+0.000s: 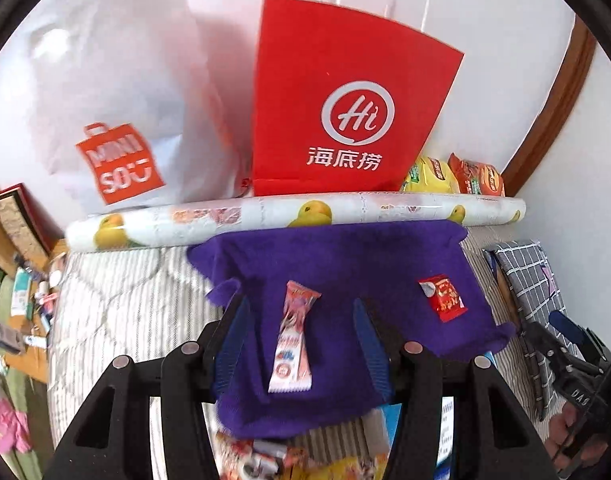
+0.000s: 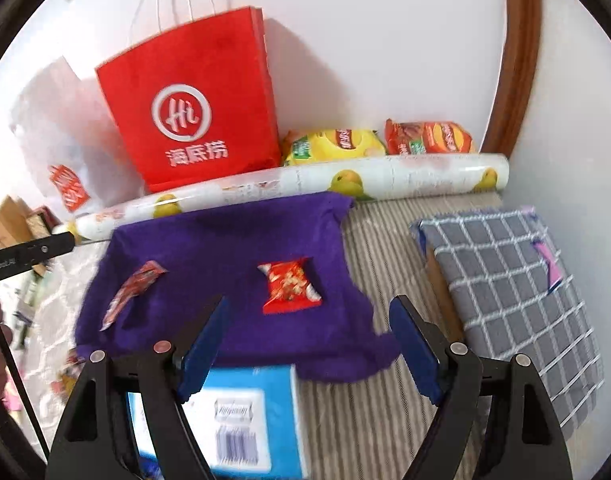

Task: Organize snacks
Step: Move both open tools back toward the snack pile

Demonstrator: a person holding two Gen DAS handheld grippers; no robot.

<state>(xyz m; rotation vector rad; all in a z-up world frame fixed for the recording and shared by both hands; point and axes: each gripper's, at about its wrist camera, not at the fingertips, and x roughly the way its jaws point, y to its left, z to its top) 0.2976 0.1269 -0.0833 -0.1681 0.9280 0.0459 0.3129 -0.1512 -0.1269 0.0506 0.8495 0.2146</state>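
L gripper point(image 1: 301, 330): jaws wide, nothing held, pink wafer stick point(image 1: 292, 344) between them on purple cloth point(image 1: 345, 264). R gripper point(image 2: 309, 344) jaws wide, empty (red candy pack point(image 2: 290, 285) just ahead, same cloth)

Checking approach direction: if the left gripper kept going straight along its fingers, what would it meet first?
Likely the long pink snack stick lying on the purple cloth, between the open left gripper fingers. Depth is unclear.

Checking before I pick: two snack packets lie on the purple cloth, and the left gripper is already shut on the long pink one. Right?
Not quite. In the left wrist view the left gripper is open, its fingers either side of the long pink packet. Both it and the red packet do lie on the purple cloth.
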